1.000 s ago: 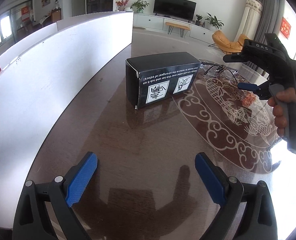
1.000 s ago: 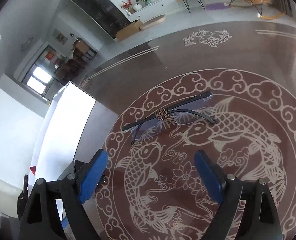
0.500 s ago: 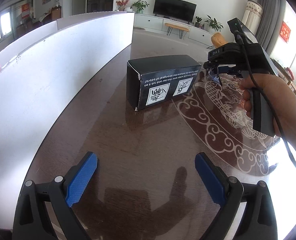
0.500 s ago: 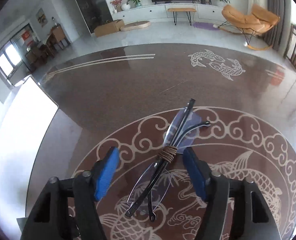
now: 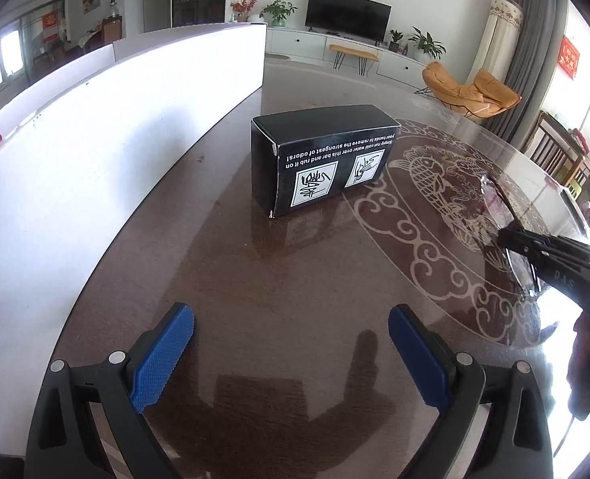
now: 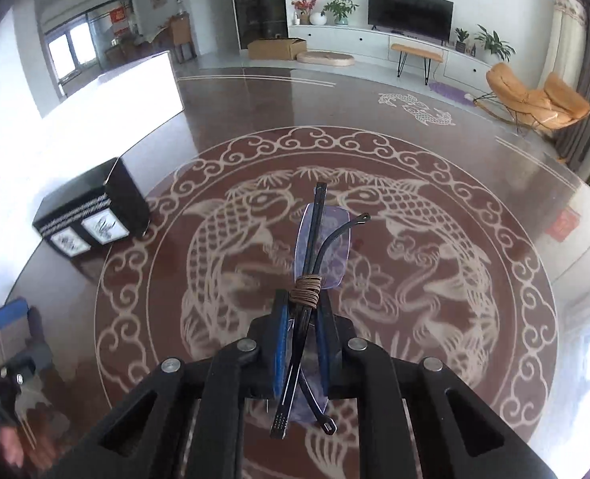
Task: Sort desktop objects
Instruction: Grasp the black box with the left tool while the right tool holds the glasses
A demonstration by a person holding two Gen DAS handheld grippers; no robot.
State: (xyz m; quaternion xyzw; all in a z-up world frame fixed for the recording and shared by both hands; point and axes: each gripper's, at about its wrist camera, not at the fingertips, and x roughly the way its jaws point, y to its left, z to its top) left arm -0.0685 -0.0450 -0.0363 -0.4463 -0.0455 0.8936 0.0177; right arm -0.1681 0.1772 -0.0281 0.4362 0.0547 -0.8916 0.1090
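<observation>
Folded rimless glasses (image 6: 318, 239) with black arms and a brown cord wound round the middle lie lengthwise between the blue pads of my right gripper (image 6: 300, 319), which is shut on them above the fish-patterned table. In the left wrist view the same right gripper (image 5: 510, 237) shows at the right edge with the glasses (image 5: 498, 195) sticking out of it. My left gripper (image 5: 291, 335) stands open over bare dark tabletop, nothing between its pads. A black box (image 5: 318, 155) with white pictograms sits ahead of it.
A long white panel (image 5: 95, 139) runs along the table's left side. The black box (image 6: 91, 211) stands at the left in the right wrist view. The round table (image 6: 494, 183) carries a pale fish ornament. Behind are a TV and orange chairs.
My right gripper has closed from wide open onto the glasses and rolled so they lie lengthwise between its pads. It swung to the right edge in the left wrist view. The left gripper stayed still.
</observation>
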